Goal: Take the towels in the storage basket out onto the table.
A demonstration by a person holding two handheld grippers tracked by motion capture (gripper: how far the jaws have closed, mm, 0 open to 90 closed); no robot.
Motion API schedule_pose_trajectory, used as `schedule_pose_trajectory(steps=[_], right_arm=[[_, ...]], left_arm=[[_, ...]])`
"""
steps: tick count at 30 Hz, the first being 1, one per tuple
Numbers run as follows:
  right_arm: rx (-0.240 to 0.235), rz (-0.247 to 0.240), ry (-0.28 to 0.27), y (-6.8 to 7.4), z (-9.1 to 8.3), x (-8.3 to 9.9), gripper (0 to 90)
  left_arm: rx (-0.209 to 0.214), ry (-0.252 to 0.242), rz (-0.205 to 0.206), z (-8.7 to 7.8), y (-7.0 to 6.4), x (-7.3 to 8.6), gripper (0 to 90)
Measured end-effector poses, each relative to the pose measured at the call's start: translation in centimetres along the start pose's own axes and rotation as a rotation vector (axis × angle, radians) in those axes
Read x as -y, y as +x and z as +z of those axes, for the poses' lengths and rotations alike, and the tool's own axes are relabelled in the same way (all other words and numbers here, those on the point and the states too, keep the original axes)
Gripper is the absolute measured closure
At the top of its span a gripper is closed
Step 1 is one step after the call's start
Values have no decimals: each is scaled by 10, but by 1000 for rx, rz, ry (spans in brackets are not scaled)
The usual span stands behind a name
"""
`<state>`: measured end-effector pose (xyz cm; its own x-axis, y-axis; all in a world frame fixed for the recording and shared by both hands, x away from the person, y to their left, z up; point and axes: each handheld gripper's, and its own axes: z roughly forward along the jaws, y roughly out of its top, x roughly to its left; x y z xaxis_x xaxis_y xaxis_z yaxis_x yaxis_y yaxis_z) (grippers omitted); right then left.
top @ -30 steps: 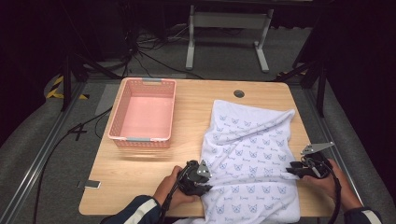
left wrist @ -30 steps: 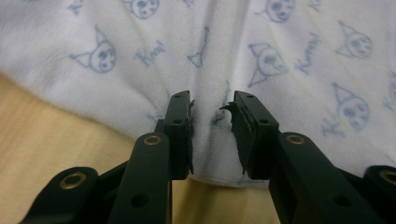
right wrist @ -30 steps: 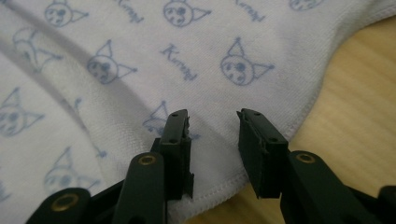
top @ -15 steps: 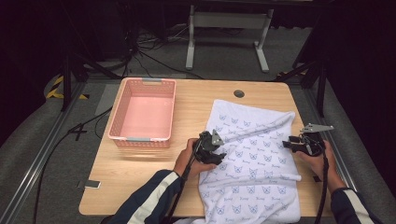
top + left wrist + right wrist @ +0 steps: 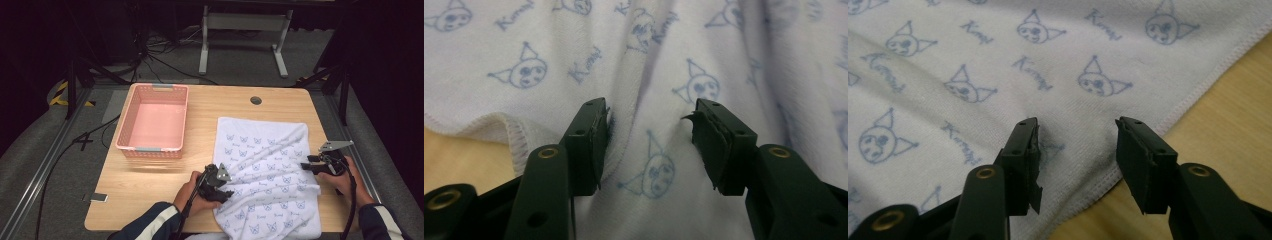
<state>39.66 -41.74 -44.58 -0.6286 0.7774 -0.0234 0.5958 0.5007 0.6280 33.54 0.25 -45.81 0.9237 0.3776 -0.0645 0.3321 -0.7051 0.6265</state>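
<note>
Soft, limp printed towel [image 5: 267,175] is straddled by both parted, empty tongs, left [image 5: 651,145] and right [image 5: 1078,160]; hemmed edges should be pinched.

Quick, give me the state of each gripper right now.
Left gripper: open, jaws apart over the towel, holding nothing.
Right gripper: open over the towel's edge, holding nothing.

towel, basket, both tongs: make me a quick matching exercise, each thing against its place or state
Things:
1. towel
2. basket
3. left tongs
4. right tongs

Places or states:
A. open at the towel's right edge
B. pink, on the table's left part
C. open over a wrinkle at the towel's left edge
D. white with blue print, spread on the table

Pairs: 1-D, 2-B, 3-C, 4-A
</note>
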Motion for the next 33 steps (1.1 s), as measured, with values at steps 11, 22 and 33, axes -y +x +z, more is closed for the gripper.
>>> schedule_pose_trajectory(steps=[11,22,33], right_arm=[[-21,-44,20,17,-13,0,511],[127,52,-95,-38,31,-56,411],[179,132,-58,-62,57,-68,375]], left_arm=[[-76,-134,-85,-10,19,-20,327],[-308,-156,-211,27,104,-69,248],[-390,-107,-349,47,151,-61,221]])
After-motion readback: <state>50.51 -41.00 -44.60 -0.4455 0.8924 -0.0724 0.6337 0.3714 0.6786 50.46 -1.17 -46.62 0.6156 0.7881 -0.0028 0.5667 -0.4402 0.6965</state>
